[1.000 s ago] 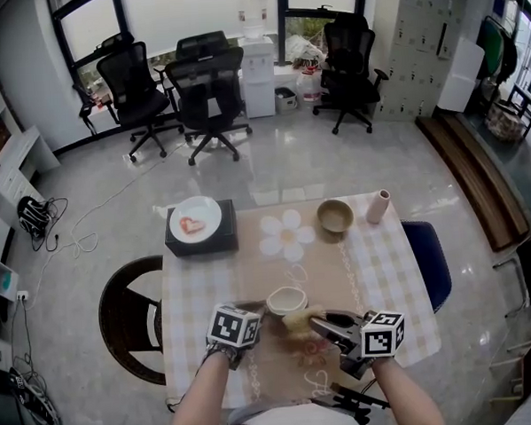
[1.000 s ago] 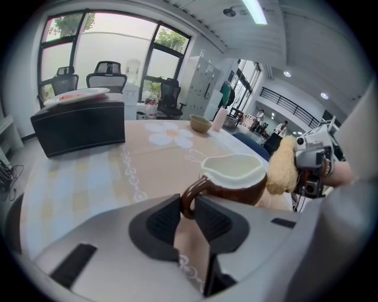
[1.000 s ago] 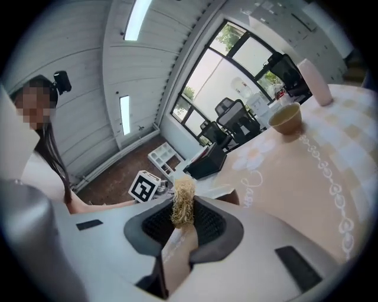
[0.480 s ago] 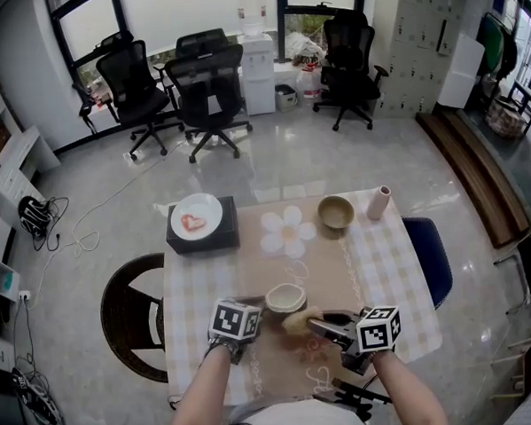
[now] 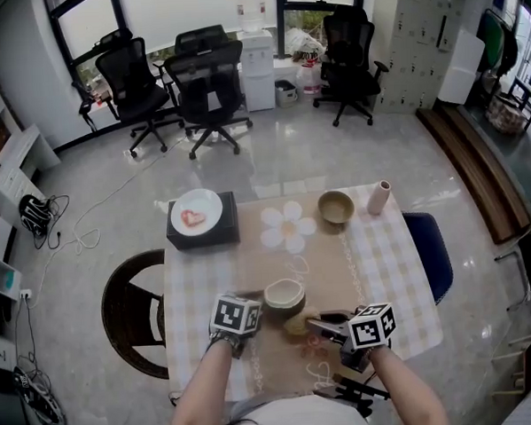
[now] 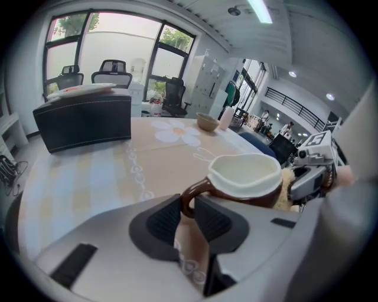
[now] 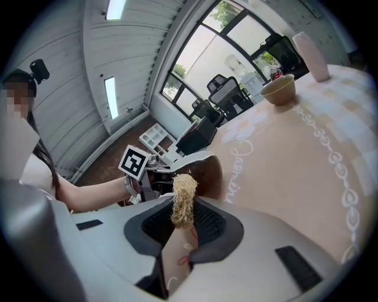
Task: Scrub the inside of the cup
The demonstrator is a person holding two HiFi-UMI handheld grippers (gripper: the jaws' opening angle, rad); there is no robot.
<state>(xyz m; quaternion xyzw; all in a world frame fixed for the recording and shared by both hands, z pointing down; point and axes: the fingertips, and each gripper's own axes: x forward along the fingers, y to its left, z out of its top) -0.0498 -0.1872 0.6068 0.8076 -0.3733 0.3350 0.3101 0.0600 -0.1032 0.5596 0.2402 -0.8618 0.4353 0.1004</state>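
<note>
While the left gripper (image 6: 188, 207) has its jaws clenched on the brown handle (image 6: 192, 189) of the white-lined mug (image 6: 248, 177), the mug's bowl stands just beyond those jaw tips. The right gripper (image 7: 182, 218) grasps a straw-coloured loofah scrubber (image 7: 183, 200), which pokes up between its jaws, close before the mug's outer wall.

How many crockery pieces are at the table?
4: brown cup at the near side, held by the left tongs; bowl and pink vase far right; plate on the black box, far left.
</note>
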